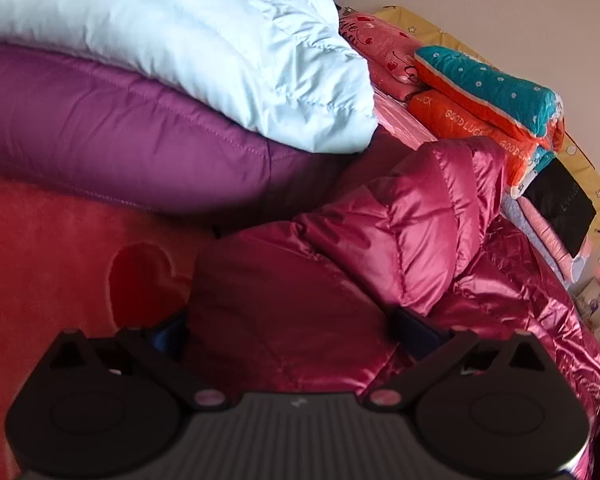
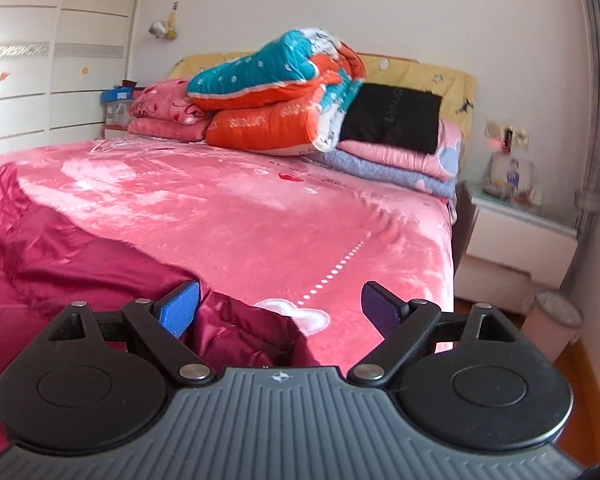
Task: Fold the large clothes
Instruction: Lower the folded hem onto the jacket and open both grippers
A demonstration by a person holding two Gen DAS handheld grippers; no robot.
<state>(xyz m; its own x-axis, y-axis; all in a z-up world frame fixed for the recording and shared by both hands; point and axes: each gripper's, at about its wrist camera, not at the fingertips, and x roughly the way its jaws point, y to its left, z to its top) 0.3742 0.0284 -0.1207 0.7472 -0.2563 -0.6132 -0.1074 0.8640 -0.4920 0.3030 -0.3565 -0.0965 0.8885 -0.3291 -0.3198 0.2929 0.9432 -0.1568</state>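
The magenta down jacket (image 1: 400, 240) bulges between the spread left gripper (image 1: 292, 332), while the right gripper (image 2: 280, 308), fingers apart, hovers at the jacket's hem edge.

Ahead of the right gripper (image 2: 280, 312) the pink bedspread (image 2: 228, 216) lay bare up to the quilts (image 2: 276, 92) stacked by the headboard. The left gripper (image 1: 292, 332) was hemmed in: purple coat (image 1: 120, 128) and white coat (image 1: 172, 40) piled ahead-left, magenta jacket (image 1: 400, 232) bunched ahead.
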